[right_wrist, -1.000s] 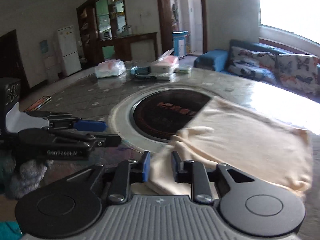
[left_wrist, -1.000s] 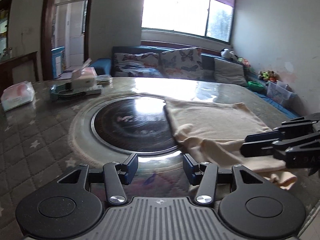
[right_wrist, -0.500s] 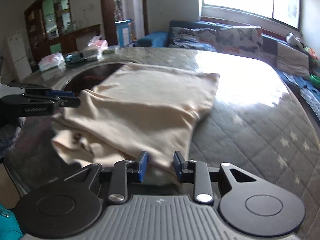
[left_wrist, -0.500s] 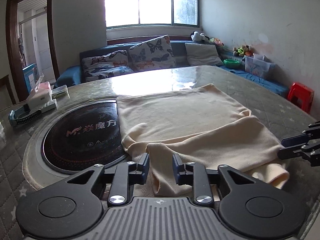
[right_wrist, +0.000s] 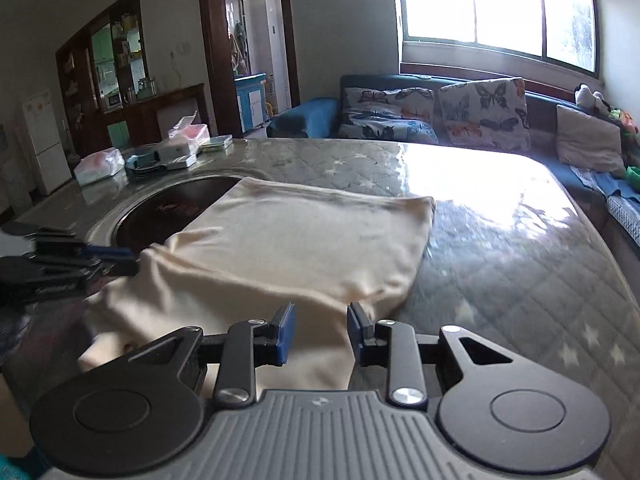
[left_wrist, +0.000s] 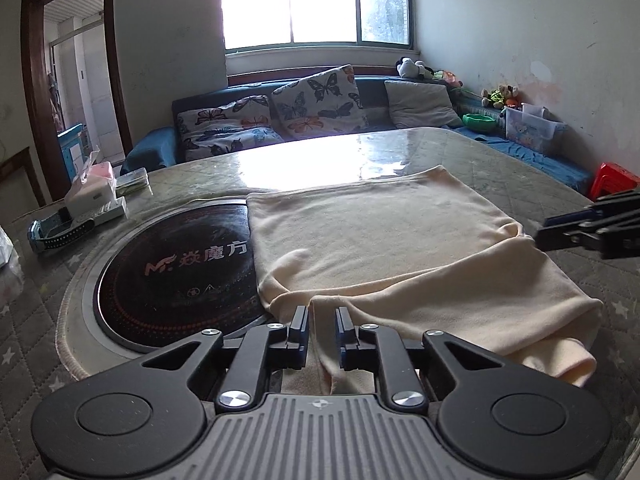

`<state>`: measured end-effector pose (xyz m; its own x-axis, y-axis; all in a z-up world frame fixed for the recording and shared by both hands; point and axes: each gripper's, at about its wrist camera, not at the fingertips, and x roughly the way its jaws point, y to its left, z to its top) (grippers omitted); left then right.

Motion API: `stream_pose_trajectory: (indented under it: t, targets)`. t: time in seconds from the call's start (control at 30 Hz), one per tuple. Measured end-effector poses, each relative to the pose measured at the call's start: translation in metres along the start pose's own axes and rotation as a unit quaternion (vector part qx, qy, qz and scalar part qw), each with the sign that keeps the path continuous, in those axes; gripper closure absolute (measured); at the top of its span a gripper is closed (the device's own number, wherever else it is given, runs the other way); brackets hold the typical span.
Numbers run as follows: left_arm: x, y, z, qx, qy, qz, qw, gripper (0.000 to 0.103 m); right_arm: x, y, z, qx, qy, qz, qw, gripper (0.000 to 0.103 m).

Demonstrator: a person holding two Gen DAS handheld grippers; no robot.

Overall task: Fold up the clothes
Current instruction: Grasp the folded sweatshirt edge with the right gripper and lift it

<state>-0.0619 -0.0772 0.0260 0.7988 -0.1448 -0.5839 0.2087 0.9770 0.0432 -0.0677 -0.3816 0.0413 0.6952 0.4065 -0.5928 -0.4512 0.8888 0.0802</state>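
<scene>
A cream garment [left_wrist: 400,248] lies partly folded on the quilted table, its near part doubled over. It also shows in the right wrist view [right_wrist: 288,256]. My left gripper [left_wrist: 322,334] is low at the garment's near left edge, its jaws narrowly apart with a fold of cloth between them; I cannot tell if they pinch it. My right gripper [right_wrist: 321,330] is open over the garment's near right corner, cloth lying between the fingers. The right gripper also shows at the right edge of the left wrist view [left_wrist: 592,228].
A round black cooktop [left_wrist: 176,268] is set into the table left of the garment. A tissue box [left_wrist: 94,194] and small items sit at the far left. A sofa with cushions [left_wrist: 312,108] runs behind the table. A red stool [left_wrist: 616,178] stands at the right.
My left gripper's jaws have drawn closer together around a fold of the cloth. My right gripper's jaws have opened wider. Both views have shifted slightly along the garment's near edge.
</scene>
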Motion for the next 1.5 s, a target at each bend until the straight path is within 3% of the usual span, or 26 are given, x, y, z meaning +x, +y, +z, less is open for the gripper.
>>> stream_pose_trajectory:
  t: [0.1, 0.23, 0.5, 0.6, 0.7, 0.83, 0.93, 1.03, 1.1, 1.23, 1.37, 1.5]
  targets:
    - [0.008, 0.002, 0.001, -0.005, 0.005, -0.005, 1.0, 0.087, 0.016, 0.001, 0.005, -0.006, 0.003, 0.009, 1.0, 0.075]
    - [0.013, 0.002, 0.001, -0.002, 0.004, 0.008, 1.0, 0.1, 0.031, 0.004, 0.002, -0.016, 0.016, 0.002, 1.0, 0.075]
    - [0.012, 0.01, 0.002, 0.008, 0.004, 0.04, 0.9992, 0.099, 0.029, 0.003, -0.006, -0.014, 0.016, -0.013, 1.0, 0.074]
    - [-0.002, 0.015, 0.007, -0.003, -0.008, 0.021, 0.9997, 0.098, 0.019, 0.011, -0.005, -0.044, 0.007, -0.019, 0.999, 0.074]
    - [-0.016, 0.009, 0.009, 0.007, -0.023, -0.028, 0.9993, 0.098, 0.003, 0.022, -0.007, -0.066, 0.003, 0.002, 0.998, 0.074]
    - [-0.012, -0.006, -0.001, 0.037, -0.007, -0.071, 0.9967, 0.095, -0.006, 0.034, -0.018, -0.086, 0.011, 0.023, 0.996, 0.074]
    - [-0.003, -0.008, -0.014, 0.045, 0.022, -0.068, 0.9965, 0.095, -0.005, 0.037, -0.027, -0.084, 0.023, 0.027, 0.996, 0.074]
    - [-0.012, -0.003, -0.019, 0.049, 0.018, -0.073, 0.996, 0.094, -0.009, 0.039, -0.033, -0.086, 0.027, 0.025, 0.996, 0.074]
    - [-0.022, -0.001, -0.021, 0.066, 0.009, -0.069, 0.9954, 0.086, -0.012, 0.04, -0.033, -0.089, 0.024, 0.026, 0.995, 0.074]
    - [-0.042, -0.005, -0.032, 0.13, 0.002, -0.073, 0.9888, 0.082, -0.015, 0.04, -0.036, -0.094, 0.027, 0.025, 0.995, 0.074]
    - [-0.057, -0.022, -0.05, 0.221, -0.018, -0.078, 0.9719, 0.068, -0.022, 0.044, -0.037, -0.109, 0.031, 0.028, 0.993, 0.073]
    - [-0.053, -0.032, -0.056, 0.248, -0.032, -0.081, 0.9648, 0.067, -0.033, 0.048, -0.039, -0.139, 0.038, 0.027, 0.989, 0.072]
